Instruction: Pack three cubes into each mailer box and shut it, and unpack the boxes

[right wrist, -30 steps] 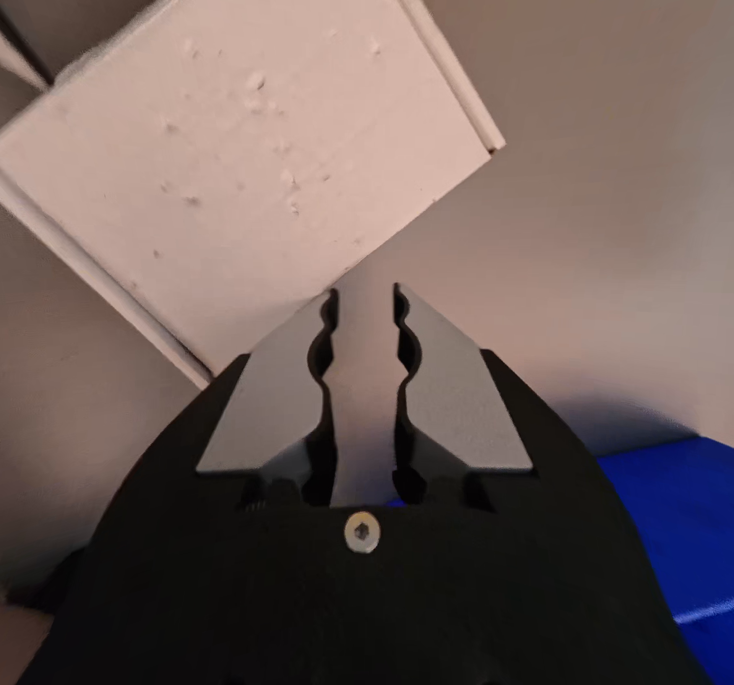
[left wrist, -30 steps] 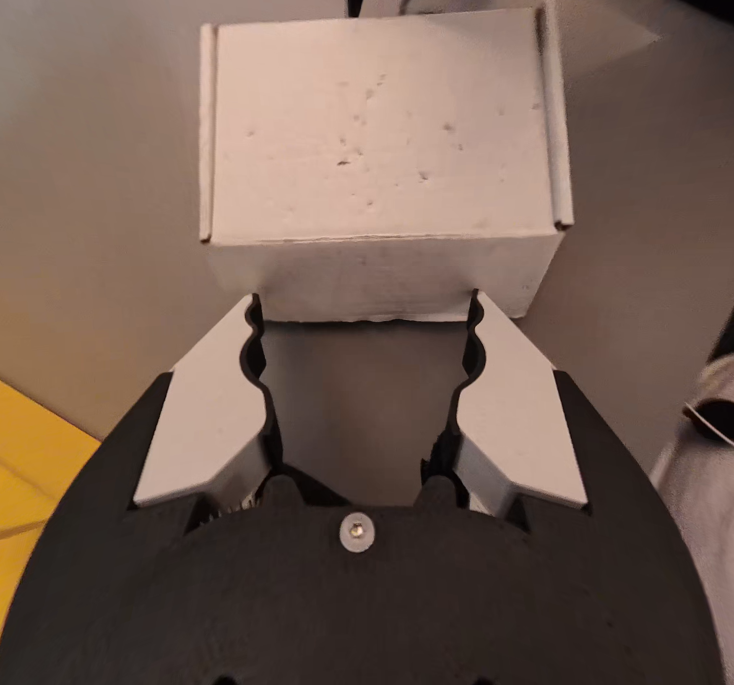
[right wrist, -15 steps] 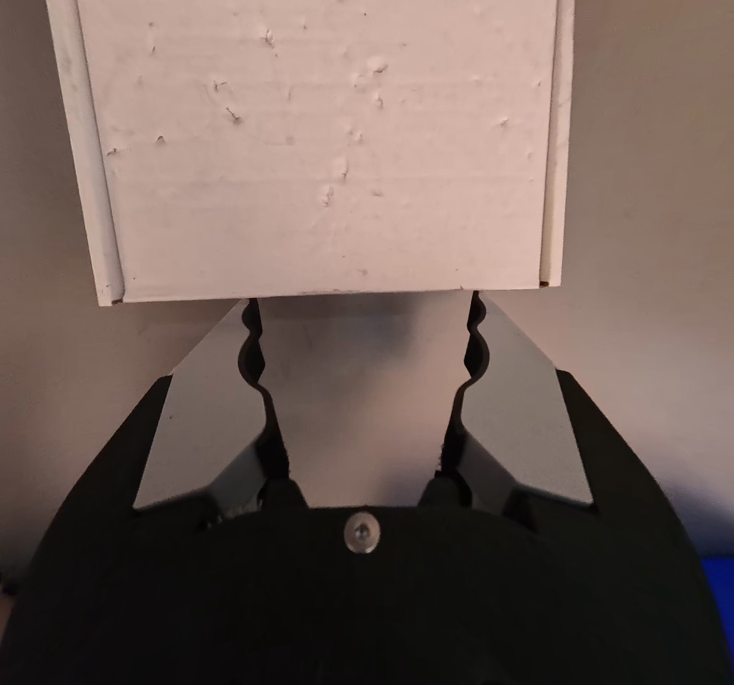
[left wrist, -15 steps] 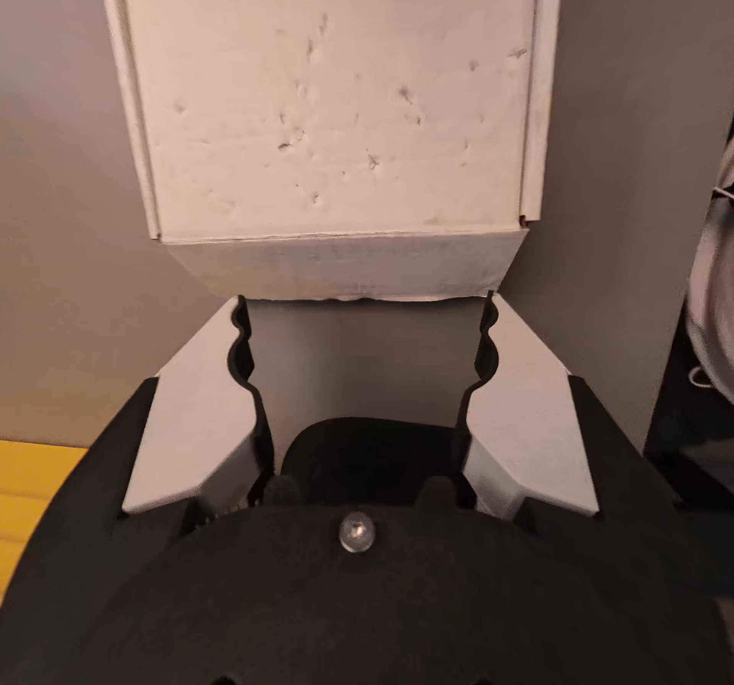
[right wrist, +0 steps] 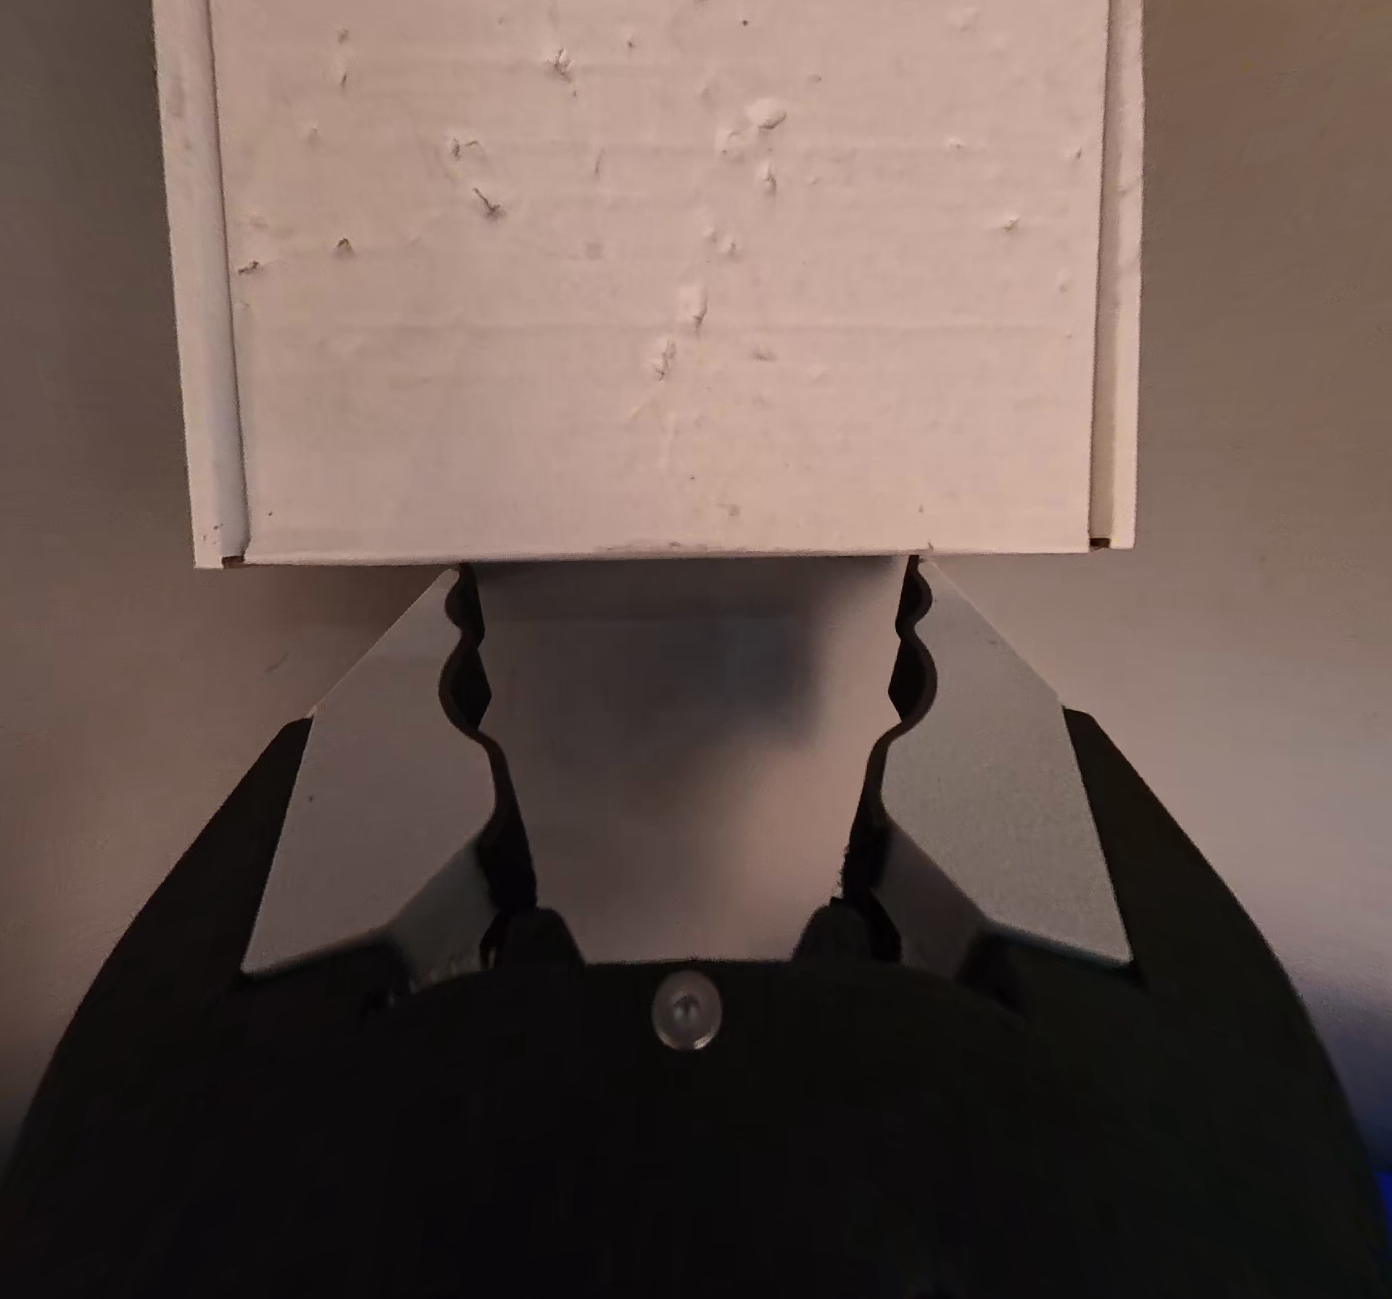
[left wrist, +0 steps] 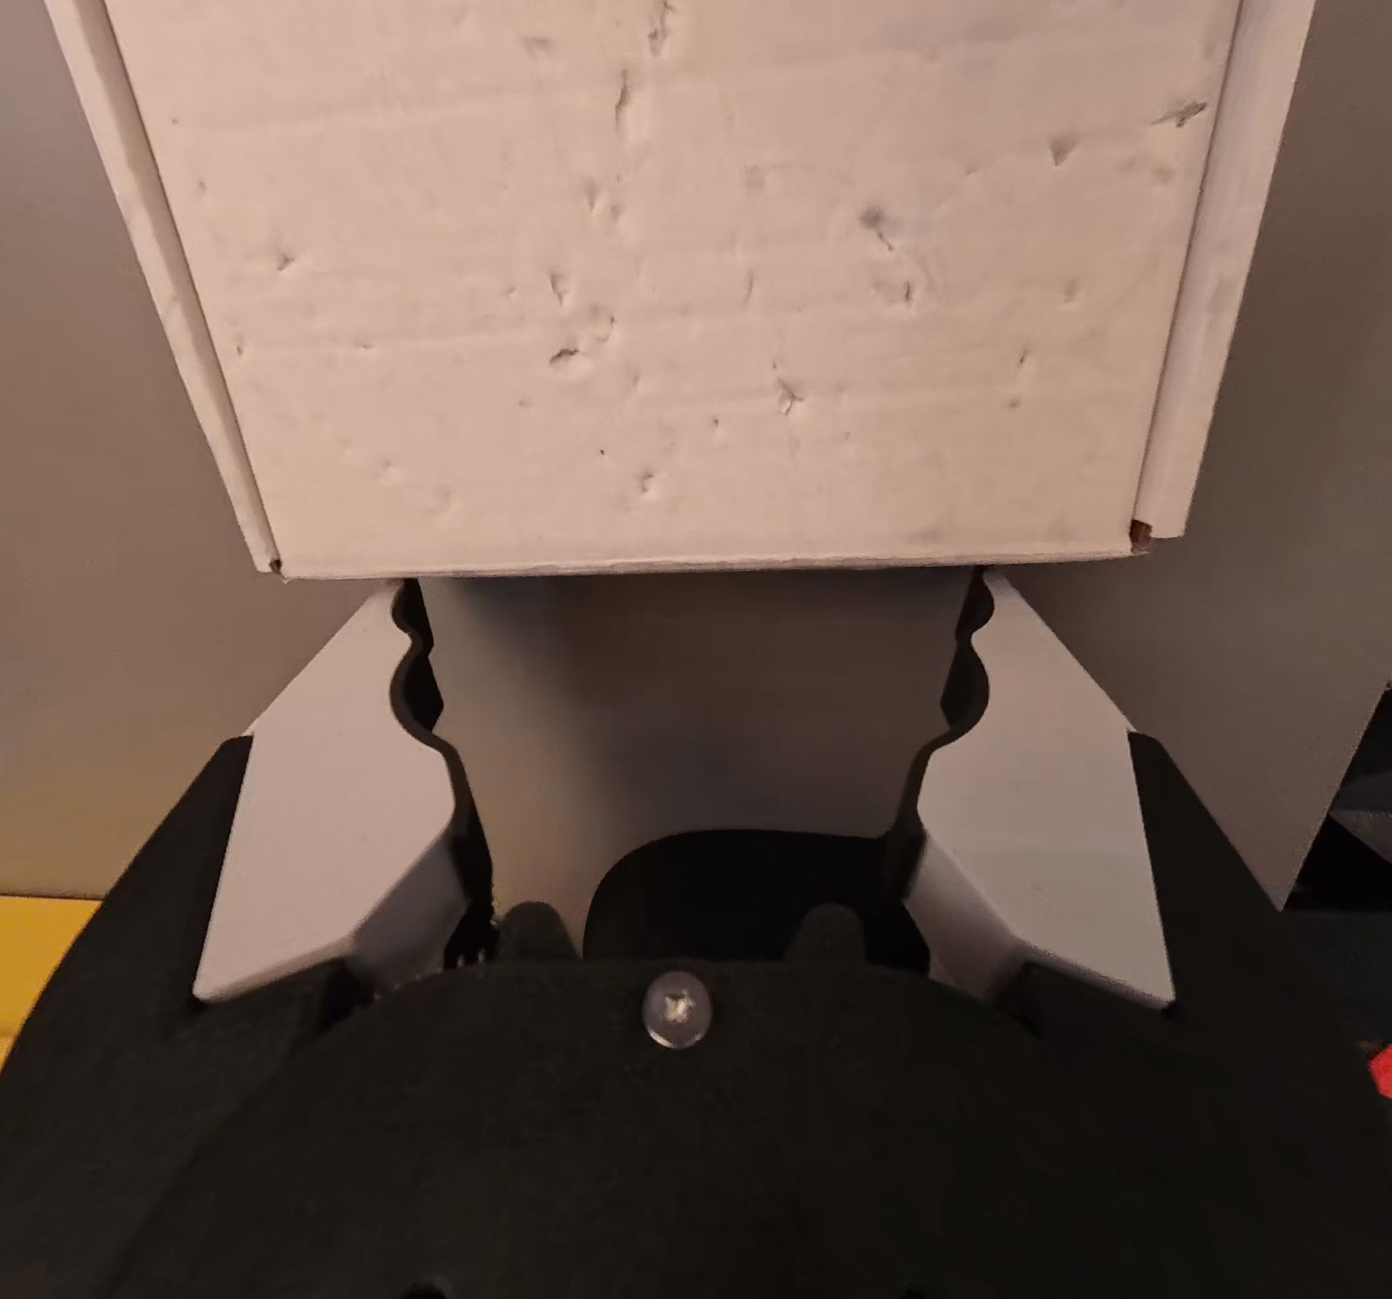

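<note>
While both claws stand wide and hold nothing, a shut white box sits just ahead of each one's tips — the left claw (left wrist: 693, 589) faces a box (left wrist: 678, 223), the right claw (right wrist: 689, 574) a box (right wrist: 648, 238), though whether these are one box or two you cannot tell. No cubes show. You risk shoving the box along the bench (right wrist: 1265, 284) rather than lifting its lid — light cardboard slides if your tips meet the front wall squarely.

Plain grey tabletop (left wrist: 90, 585) in dim warm light, yellow patch (left wrist: 38, 939) at its near-left edge
</note>
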`<action>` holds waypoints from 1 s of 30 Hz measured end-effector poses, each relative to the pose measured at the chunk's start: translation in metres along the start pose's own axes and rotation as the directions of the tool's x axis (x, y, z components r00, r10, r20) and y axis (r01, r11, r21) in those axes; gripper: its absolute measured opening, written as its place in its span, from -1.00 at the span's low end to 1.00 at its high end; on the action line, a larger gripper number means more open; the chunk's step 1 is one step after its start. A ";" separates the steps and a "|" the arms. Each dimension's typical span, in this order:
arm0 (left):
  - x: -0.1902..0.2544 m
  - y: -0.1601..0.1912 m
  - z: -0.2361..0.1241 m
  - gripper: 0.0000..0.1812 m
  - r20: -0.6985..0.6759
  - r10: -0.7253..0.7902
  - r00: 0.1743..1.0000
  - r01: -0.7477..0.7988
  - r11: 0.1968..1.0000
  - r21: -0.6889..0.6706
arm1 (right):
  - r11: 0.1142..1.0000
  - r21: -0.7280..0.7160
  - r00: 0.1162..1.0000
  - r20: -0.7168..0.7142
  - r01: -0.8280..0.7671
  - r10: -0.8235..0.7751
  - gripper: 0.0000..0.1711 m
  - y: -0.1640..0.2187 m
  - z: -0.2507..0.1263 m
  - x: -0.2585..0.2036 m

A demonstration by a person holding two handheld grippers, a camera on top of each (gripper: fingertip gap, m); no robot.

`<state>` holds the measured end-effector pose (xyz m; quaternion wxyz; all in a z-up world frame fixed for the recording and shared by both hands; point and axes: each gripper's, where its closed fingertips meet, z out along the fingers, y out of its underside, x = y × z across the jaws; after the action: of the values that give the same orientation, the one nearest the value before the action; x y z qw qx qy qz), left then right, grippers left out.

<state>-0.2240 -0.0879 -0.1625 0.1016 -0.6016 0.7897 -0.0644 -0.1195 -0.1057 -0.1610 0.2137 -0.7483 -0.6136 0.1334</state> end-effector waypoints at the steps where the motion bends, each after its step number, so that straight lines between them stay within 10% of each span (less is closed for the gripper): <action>1: 0.000 -0.001 0.000 0.50 0.002 -0.002 1.000 0.002 1.000 0.007 | 1.000 0.009 1.000 0.000 -0.004 0.004 0.27 -0.001 0.000 0.000; 21: 0.000 -0.011 0.006 0.50 -0.014 -0.069 0.997 0.071 0.977 0.199 | 0.999 0.053 1.000 0.012 0.004 -0.005 0.28 -0.003 0.002 0.003; 26: -0.003 -0.011 0.004 0.45 0.060 -0.235 0.970 0.213 0.945 0.250 | 0.982 -0.121 0.940 -0.327 -0.146 0.099 0.21 0.033 -0.044 0.041; 30: -0.017 -0.014 -0.003 0.74 0.158 -0.446 0.881 0.371 0.859 0.353 | 0.906 0.225 0.841 -0.342 -0.360 0.419 0.16 0.009 -0.091 0.043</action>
<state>-0.2072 -0.0751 -0.1547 0.2715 -0.7357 0.6051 -0.1373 -0.0607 -0.0790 -0.0835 0.3537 -0.8504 -0.3829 0.0717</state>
